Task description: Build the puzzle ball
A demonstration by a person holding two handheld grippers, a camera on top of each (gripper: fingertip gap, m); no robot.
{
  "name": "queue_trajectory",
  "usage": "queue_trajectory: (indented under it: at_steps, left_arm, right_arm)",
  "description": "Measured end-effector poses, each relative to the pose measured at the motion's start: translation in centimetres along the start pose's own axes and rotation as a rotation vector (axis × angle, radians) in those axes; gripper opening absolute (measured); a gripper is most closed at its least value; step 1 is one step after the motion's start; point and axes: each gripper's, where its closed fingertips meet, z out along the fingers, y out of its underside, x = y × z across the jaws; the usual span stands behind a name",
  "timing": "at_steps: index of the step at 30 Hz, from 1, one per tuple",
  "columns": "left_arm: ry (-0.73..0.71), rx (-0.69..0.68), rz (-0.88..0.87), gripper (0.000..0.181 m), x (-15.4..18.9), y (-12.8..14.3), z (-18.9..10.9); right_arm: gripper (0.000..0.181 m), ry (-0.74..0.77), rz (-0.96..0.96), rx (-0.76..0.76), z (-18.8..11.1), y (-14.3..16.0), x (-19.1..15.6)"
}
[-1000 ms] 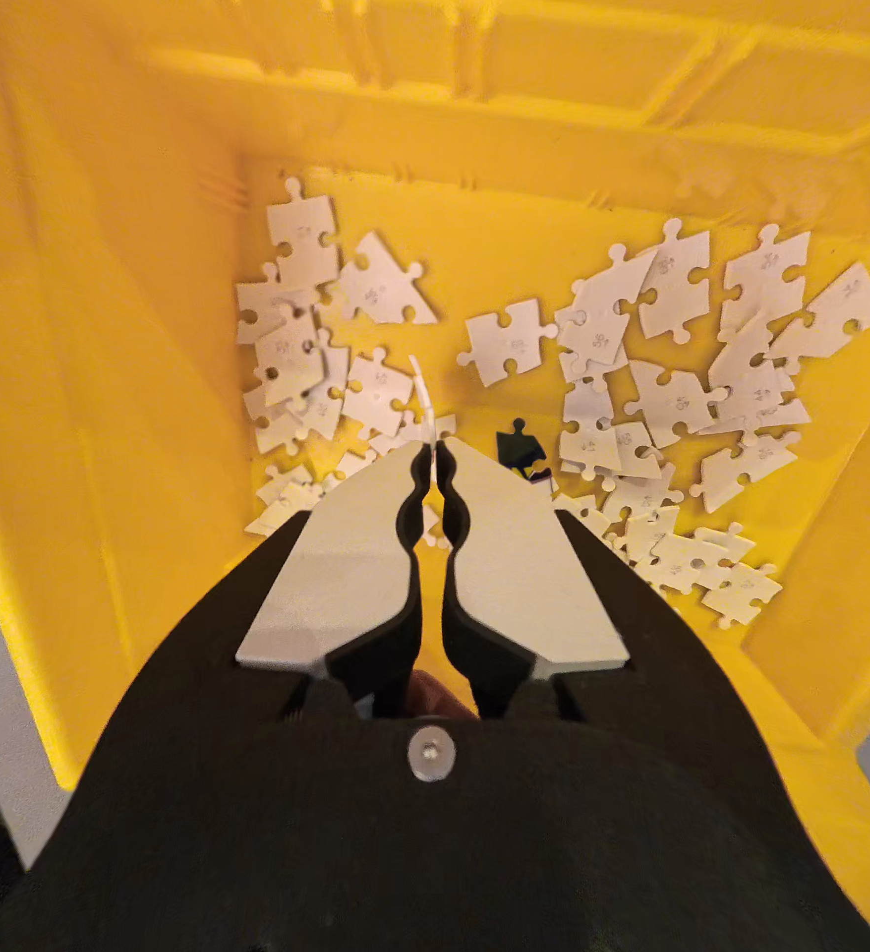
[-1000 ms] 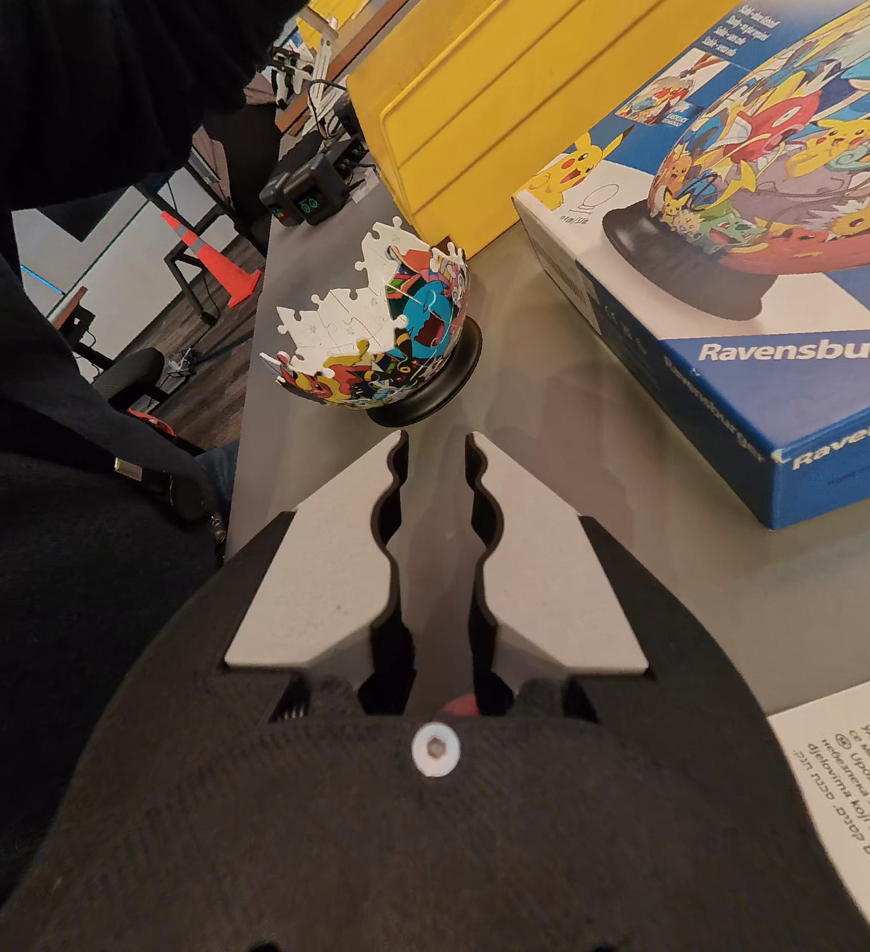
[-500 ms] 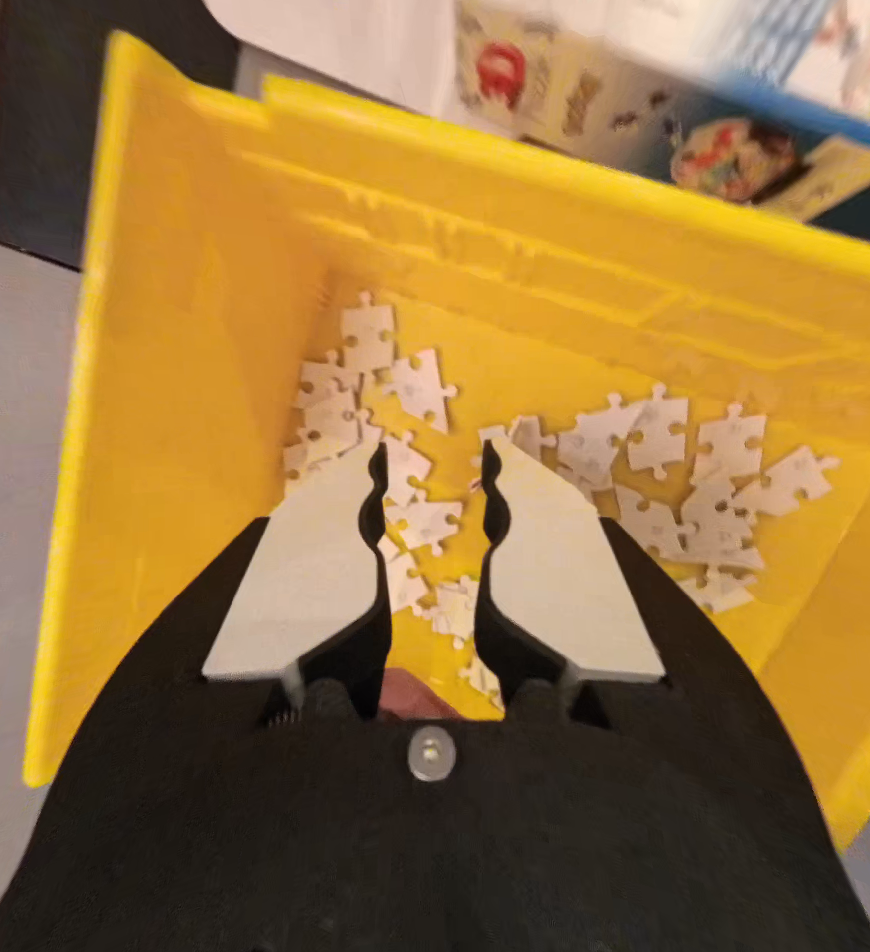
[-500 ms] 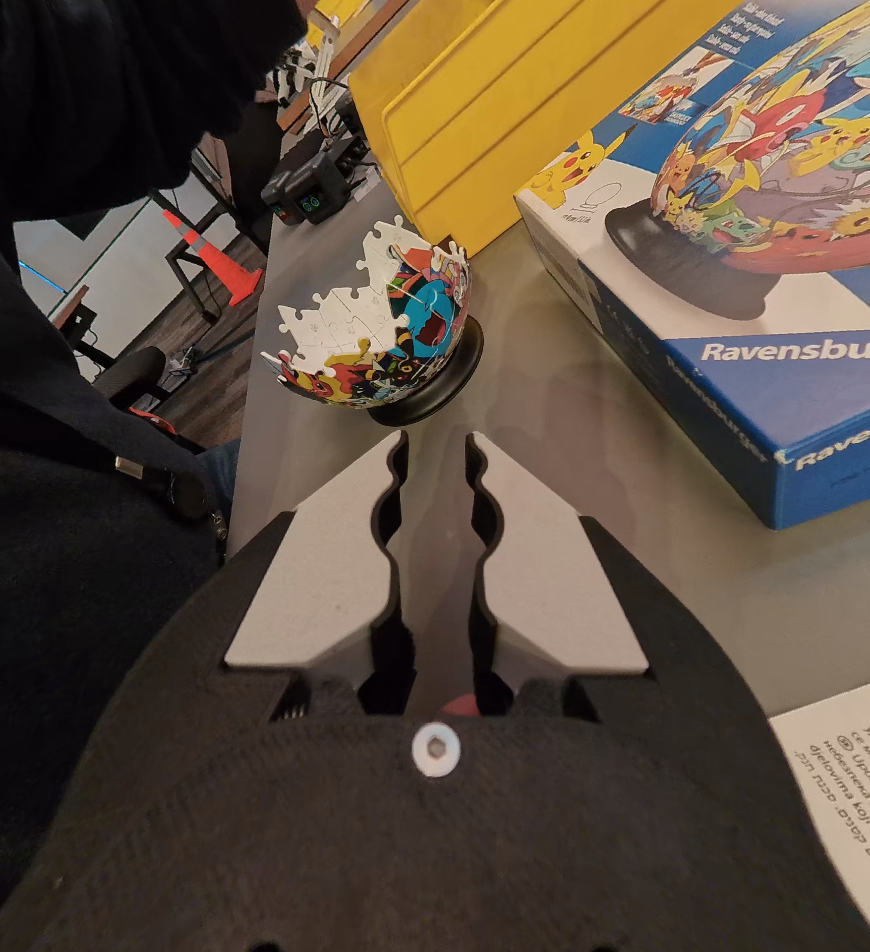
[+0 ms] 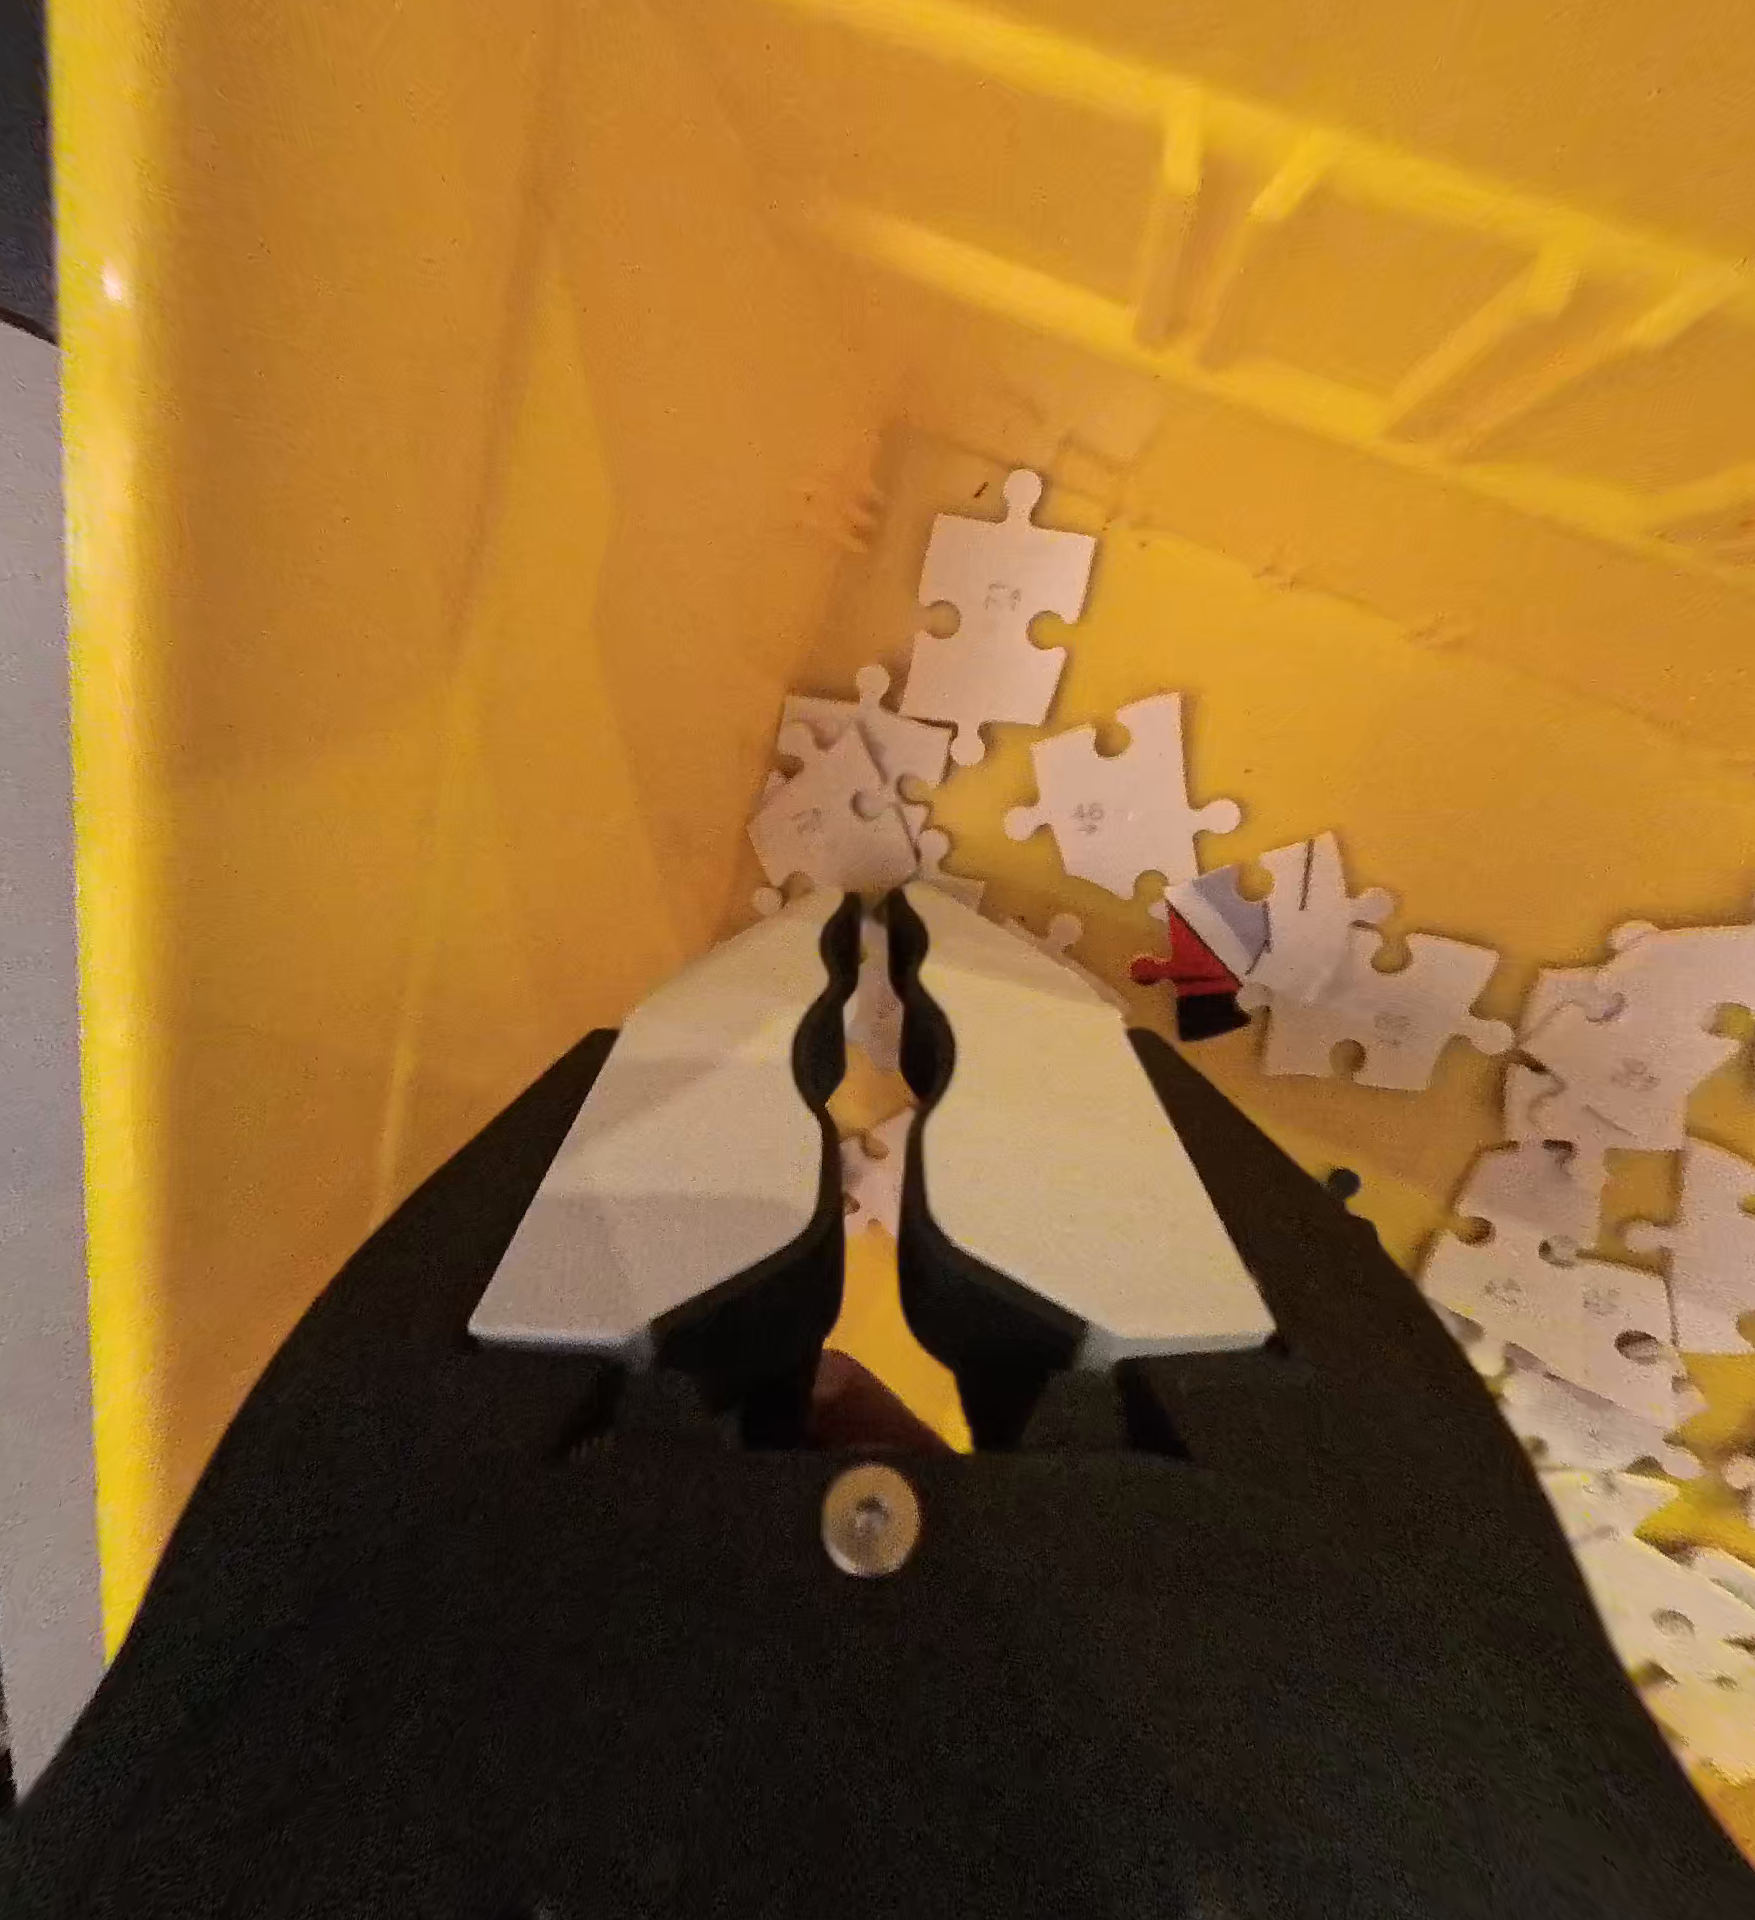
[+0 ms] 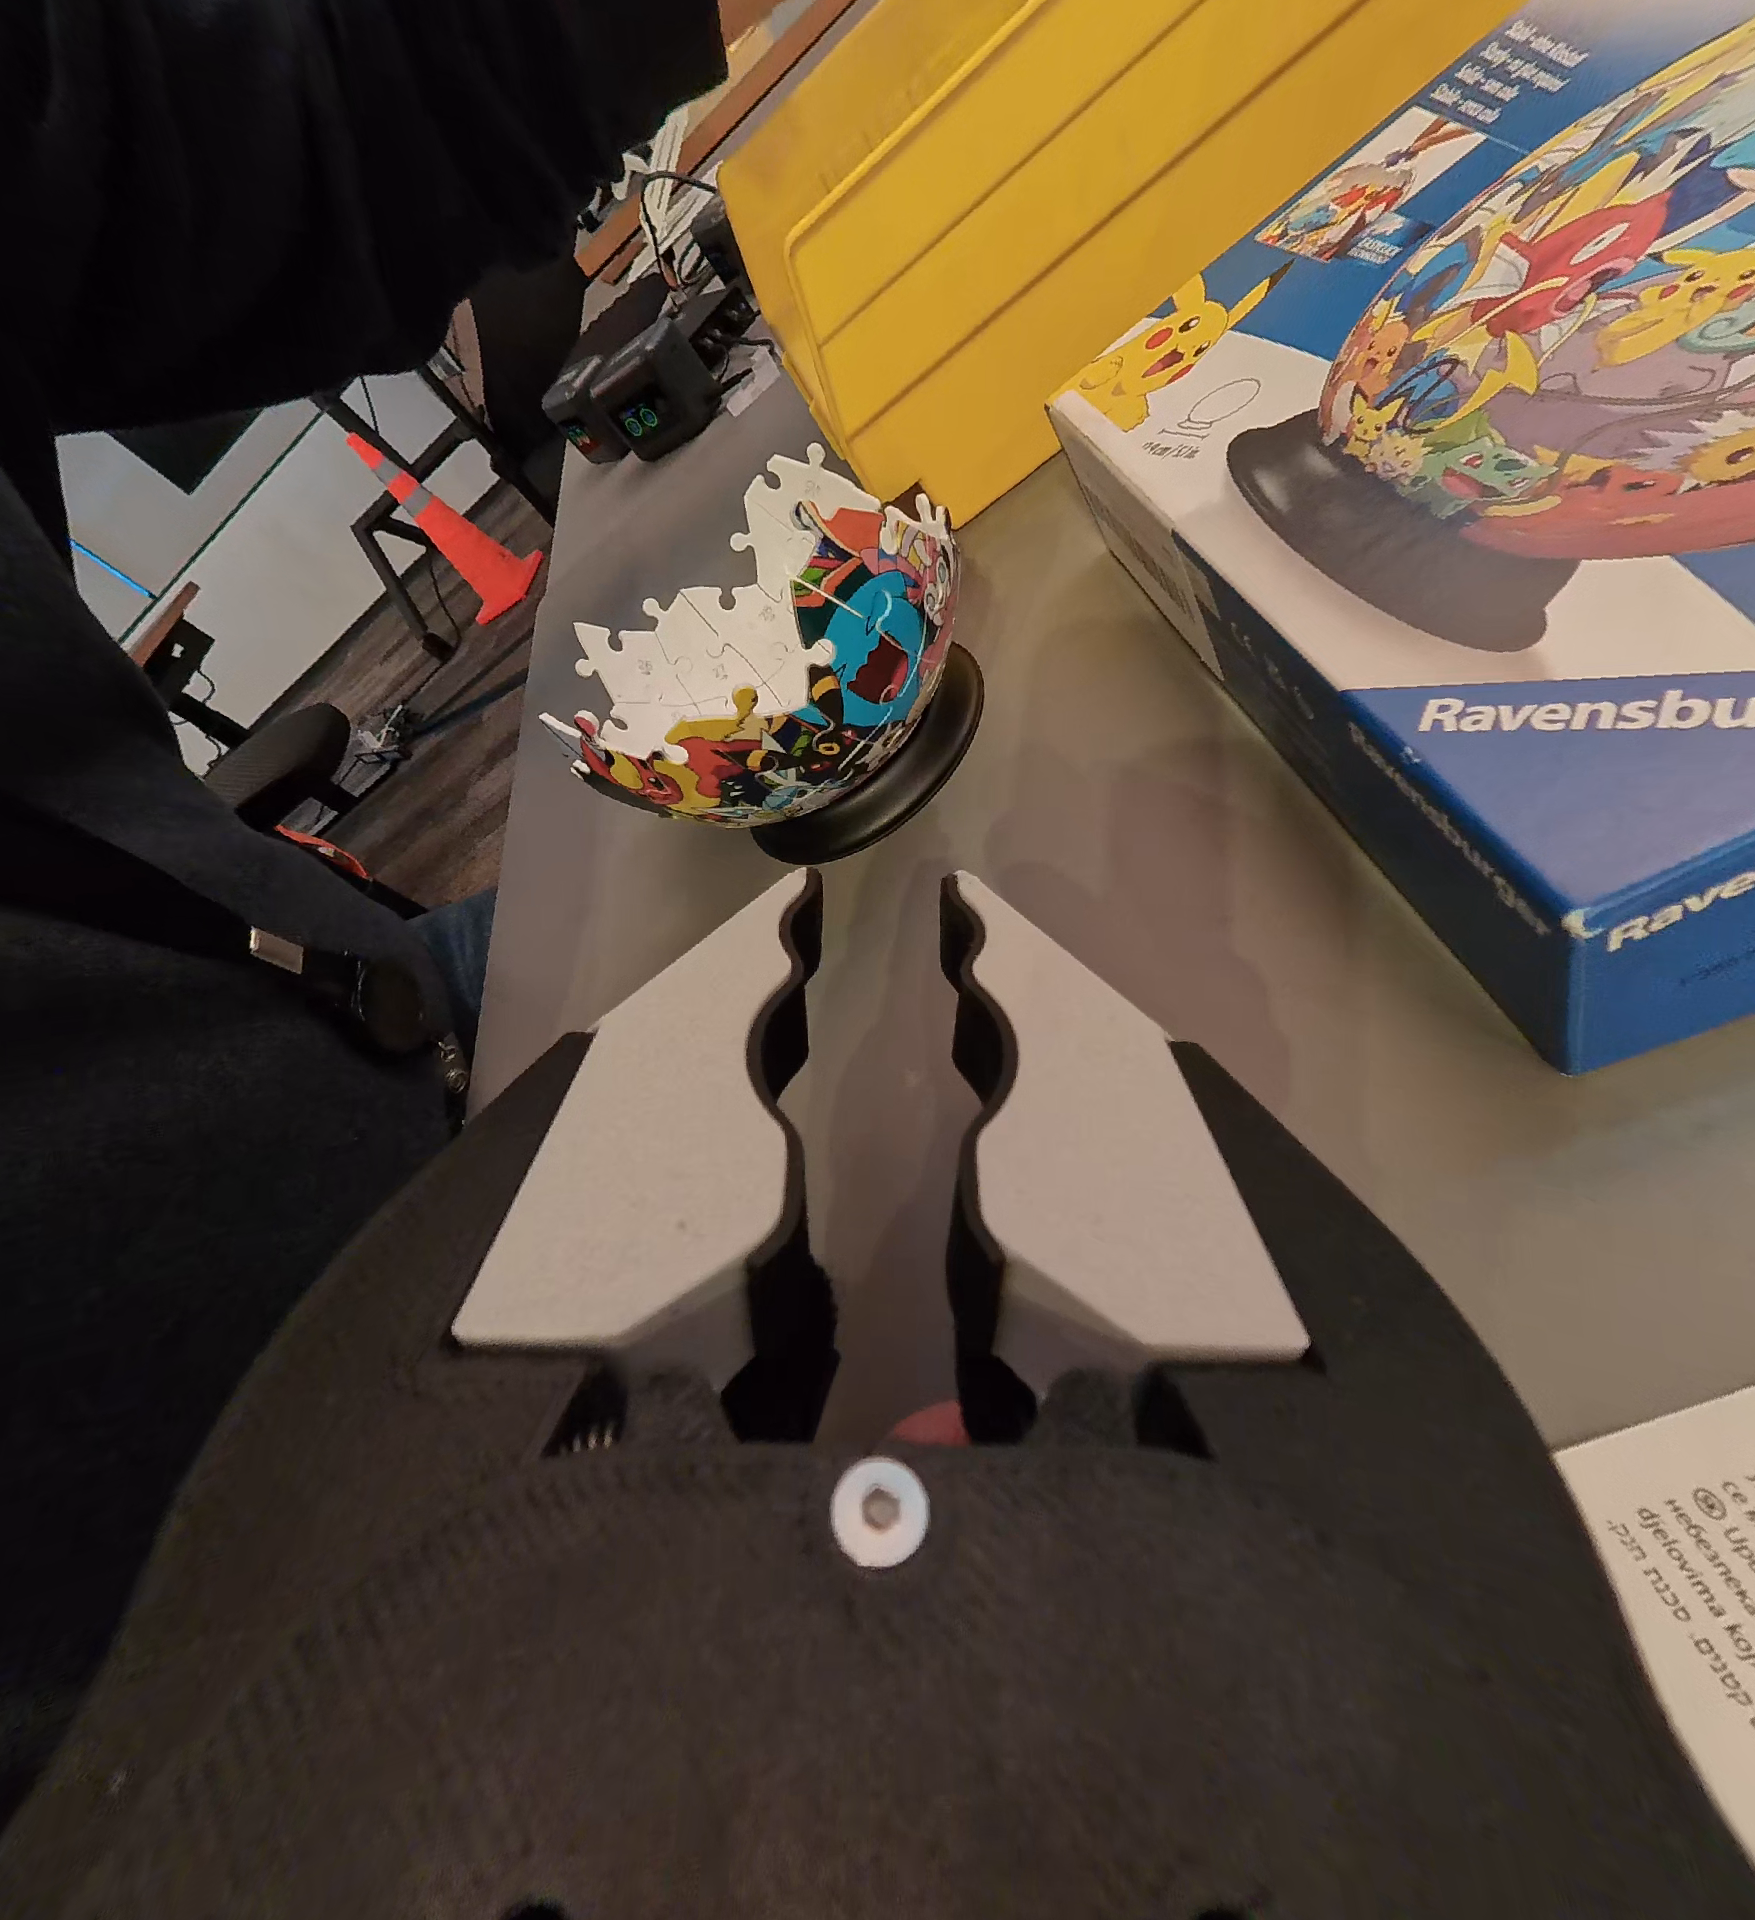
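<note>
Jaws: left gripper (image 5: 875, 902) nearly clenched, perhaps on a piece (image 5: 831, 831); right gripper (image 6: 879, 881) released.

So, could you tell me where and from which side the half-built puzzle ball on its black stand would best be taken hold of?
Probably by the black stand, not the shell. The puzzle ball is only a half-built bowl with a jagged, thin rim that could flex or pop apart under a pinch. The stand looks solid and round. The right claw, open, already faces it across the bare table, so come in low from this near side.
</note>
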Motion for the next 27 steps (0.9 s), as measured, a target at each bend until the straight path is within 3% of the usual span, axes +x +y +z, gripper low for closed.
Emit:
queue_trajectory:
  at_steps: [6,9,18,21,26,27]
  left_arm:
    - [-0.06,0.013,0.004,0.0,-0.7,0.0,-0.3]
    - [-0.07,-0.015,-0.053,0.031,-1.1,0.3,-0.3]
    - [0.05,0.046,-0.113,0.01,-0.3,-0.7,0.2]
    - [0.008,0.049,-0.078,0.0,-0.6,-0.8,0.4]
    - [-0.015,0.07,-0.104,0.0,-0.7,-1.1,-0.4]
    - [-0.03,0.07,-0.134,0.008,-0.9,-1.1,-0.5]
  right_arm:
    - [0.021,-0.001,-0.002,0.003,0.0,0.0,0.0]
    - [0.022,-0.003,-0.001,0.001,0.0,0.0,0.0]
    - [0.022,-0.002,-0.002,-0.001,0.0,0.0,-0.1]
    - [0.022,-0.002,-0.002,0.001,0.0,0.0,-0.1]
    - [0.022,-0.005,-0.001,0.004,0.0,0.0,-0.1]
    - [0.022,-0.006,-0.001,0.003,0.0,0.0,-0.1]
